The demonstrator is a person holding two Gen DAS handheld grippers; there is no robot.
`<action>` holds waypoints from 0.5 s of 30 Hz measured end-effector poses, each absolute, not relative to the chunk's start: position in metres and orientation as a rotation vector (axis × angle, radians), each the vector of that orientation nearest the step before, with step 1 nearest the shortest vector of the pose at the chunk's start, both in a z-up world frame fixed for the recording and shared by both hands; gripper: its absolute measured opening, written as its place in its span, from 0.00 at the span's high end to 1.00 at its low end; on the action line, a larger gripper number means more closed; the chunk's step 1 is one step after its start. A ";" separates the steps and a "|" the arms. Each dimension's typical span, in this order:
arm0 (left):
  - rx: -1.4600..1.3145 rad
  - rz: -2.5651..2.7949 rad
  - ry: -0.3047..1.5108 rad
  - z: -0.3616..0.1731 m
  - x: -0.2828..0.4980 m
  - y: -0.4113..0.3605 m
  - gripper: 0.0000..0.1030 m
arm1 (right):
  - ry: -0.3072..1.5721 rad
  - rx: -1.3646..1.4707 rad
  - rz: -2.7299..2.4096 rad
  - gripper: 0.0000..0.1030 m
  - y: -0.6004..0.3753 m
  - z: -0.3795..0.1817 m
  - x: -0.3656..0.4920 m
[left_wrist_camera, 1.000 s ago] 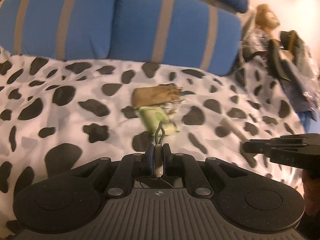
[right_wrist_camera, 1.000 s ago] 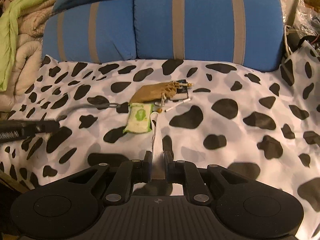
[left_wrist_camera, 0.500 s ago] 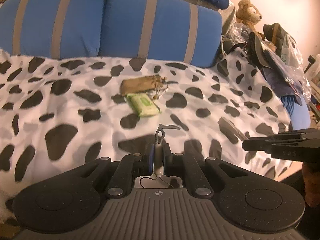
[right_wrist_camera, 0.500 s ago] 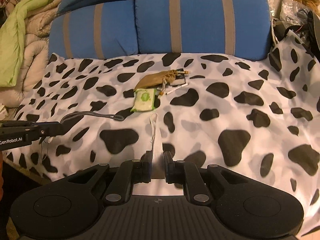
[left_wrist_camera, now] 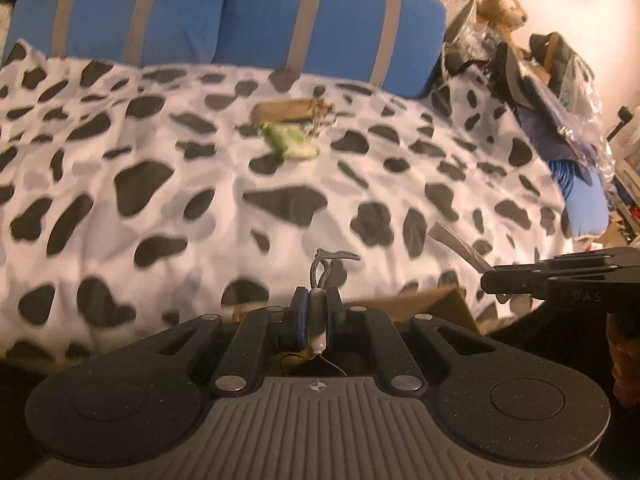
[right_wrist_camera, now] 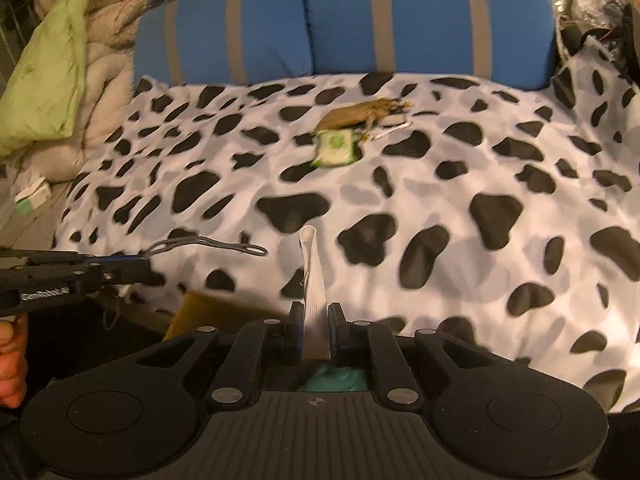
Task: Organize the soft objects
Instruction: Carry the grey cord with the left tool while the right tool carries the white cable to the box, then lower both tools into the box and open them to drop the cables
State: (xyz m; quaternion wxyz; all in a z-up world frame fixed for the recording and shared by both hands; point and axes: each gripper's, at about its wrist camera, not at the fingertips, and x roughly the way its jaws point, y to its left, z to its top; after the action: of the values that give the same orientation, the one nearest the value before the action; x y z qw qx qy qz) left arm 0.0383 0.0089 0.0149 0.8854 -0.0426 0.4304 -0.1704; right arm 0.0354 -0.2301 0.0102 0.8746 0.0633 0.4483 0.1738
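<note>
grey cord (left_wrist_camera: 320, 270) – left claw (left_wrist_camera: 316, 312), pinched

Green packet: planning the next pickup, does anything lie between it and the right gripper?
Nothing lies on the cow-print blanket between them. But the right gripper is shut on a white strap that sticks out ahead of it toward the green packet.

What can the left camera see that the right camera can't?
Only the left wrist view shows the teddy bear past the bed's end. Only the right wrist view shows the green quilt and the person's hand. Both show the spotted blanket, blue pillows, green packet, brown pouch, and both grippers, each shut on a strap.
</note>
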 end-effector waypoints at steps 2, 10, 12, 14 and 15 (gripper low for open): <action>-0.085 -0.345 0.925 0.012 0.033 0.009 0.91 | 0.962 0.122 0.363 0.86 -0.225 0.007 0.031; -0.047 -0.313 1.024 -0.002 0.030 0.007 0.91 | 1.060 0.093 0.407 0.86 -0.207 -0.005 0.024; -0.064 -0.307 1.046 -0.005 0.032 0.011 0.90 | 1.078 0.082 0.422 0.86 -0.202 -0.007 0.024; -0.078 -0.296 1.056 -0.007 0.033 0.013 0.90 | 1.098 0.074 0.444 0.86 -0.199 -0.009 0.023; -0.092 -0.294 1.064 -0.008 0.034 0.015 0.87 | 1.113 0.074 0.460 0.86 -0.197 -0.011 0.023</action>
State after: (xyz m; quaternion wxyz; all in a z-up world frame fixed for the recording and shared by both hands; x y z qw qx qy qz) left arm 0.0341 0.0149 -0.0081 0.8505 -0.0437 0.5053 -0.1394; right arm 0.0235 -0.1967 -0.0109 0.8235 0.0348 0.5231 0.2165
